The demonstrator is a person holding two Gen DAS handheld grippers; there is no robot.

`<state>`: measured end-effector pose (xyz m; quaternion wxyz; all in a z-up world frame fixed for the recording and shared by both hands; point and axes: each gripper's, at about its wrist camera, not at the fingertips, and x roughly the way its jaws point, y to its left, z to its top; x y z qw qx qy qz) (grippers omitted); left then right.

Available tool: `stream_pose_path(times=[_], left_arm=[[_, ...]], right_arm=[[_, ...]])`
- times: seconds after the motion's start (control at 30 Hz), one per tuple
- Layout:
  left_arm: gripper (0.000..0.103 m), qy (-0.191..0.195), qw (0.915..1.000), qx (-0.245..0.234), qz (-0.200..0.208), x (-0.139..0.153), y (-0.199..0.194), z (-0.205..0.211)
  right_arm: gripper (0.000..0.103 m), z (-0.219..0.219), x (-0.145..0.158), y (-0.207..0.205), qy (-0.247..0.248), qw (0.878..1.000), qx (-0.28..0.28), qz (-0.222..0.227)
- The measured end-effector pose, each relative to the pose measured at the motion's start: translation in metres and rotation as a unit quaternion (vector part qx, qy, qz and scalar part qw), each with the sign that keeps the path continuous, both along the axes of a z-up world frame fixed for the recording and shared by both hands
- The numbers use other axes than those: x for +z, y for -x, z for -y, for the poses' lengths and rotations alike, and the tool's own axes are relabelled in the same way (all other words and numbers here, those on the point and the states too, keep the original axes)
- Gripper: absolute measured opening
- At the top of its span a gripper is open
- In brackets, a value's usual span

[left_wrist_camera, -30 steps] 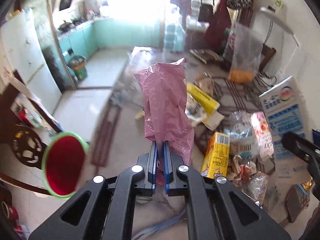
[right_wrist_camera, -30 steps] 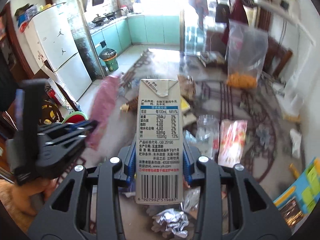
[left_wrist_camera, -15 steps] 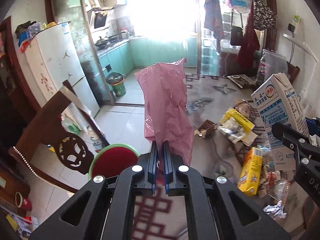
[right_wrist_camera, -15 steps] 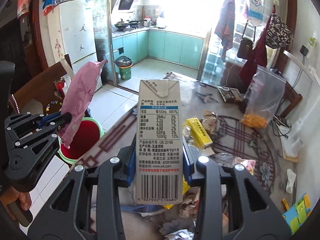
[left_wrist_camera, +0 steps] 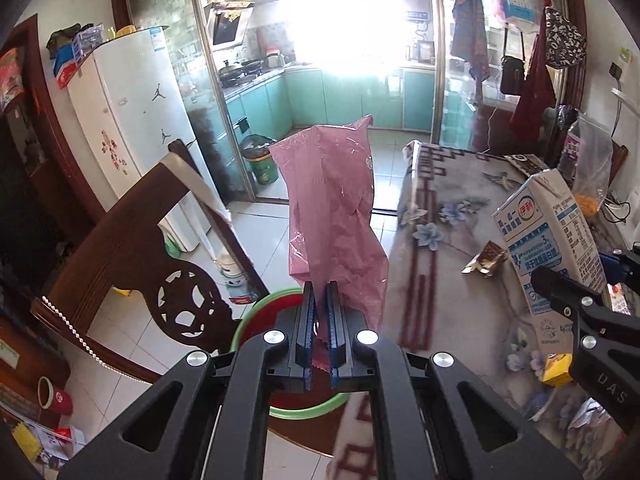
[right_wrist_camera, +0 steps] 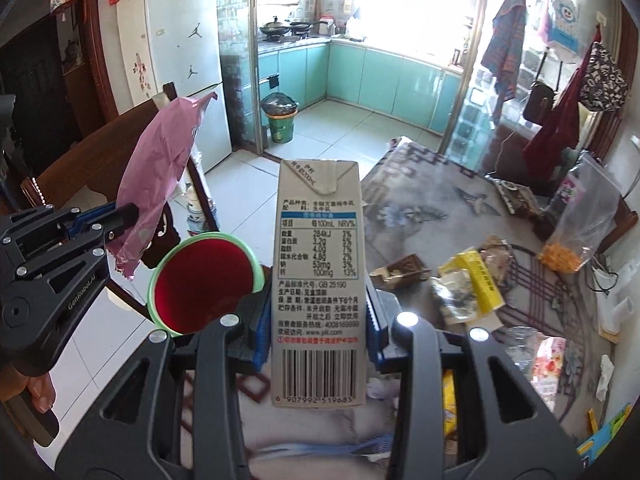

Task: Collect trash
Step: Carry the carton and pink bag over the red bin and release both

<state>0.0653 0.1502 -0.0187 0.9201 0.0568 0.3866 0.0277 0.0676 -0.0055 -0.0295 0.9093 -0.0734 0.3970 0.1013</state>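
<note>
My left gripper (left_wrist_camera: 319, 300) is shut on a pink plastic wrapper (left_wrist_camera: 334, 216) that stands up from the jaws; it also shows in the right wrist view (right_wrist_camera: 160, 176). My right gripper (right_wrist_camera: 318, 300) is shut on an upright white milk carton (right_wrist_camera: 318, 280), seen from the left wrist view (left_wrist_camera: 548, 236) at the right. A red bin with a green rim (right_wrist_camera: 204, 280) stands on the floor beside the table edge, below and ahead of both grippers; the left wrist view shows it partly hidden under the left gripper (left_wrist_camera: 272, 308).
The table (right_wrist_camera: 440, 204) holds more trash: a yellow box (right_wrist_camera: 482, 280), wrappers (right_wrist_camera: 404, 272), and a clear bag of orange snacks (right_wrist_camera: 580, 224). A dark wooden chair (left_wrist_camera: 132, 248) stands left of the bin. A fridge (left_wrist_camera: 128, 112) and kitchen lie beyond.
Both grippers have lifted and swung left from over the table's trash toward the table edge, carrying wrapper and carton. The red bin now lies close below them.
</note>
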Motion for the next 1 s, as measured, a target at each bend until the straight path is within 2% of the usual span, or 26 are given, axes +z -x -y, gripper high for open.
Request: stream_pose_path(times=[0.37,0.6,0.8,1.0], left_arm=[[0.003,0.013,0.9996,0.011,-0.024,-0.025,-0.037,-0.077],[0.003,0.024,0.9989,0.010,-0.039,-0.040,-0.056,-0.104],[0.004,0.033,0.9971,0.007,-0.068,-0.060,-0.071,-0.119],[0.017,0.039,0.9953,0.003,-0.089,-0.075,-0.079,-0.126]], right_arm=[[0.037,-0.078,-0.031,-0.036,0.001,0.999,0.010,-0.046],[0.037,-0.105,-0.052,-0.058,-0.013,0.997,0.015,-0.080],[0.037,-0.116,-0.076,-0.080,-0.044,0.992,0.007,-0.118],[0.039,-0.121,-0.083,-0.089,-0.046,0.991,-0.006,-0.122]])
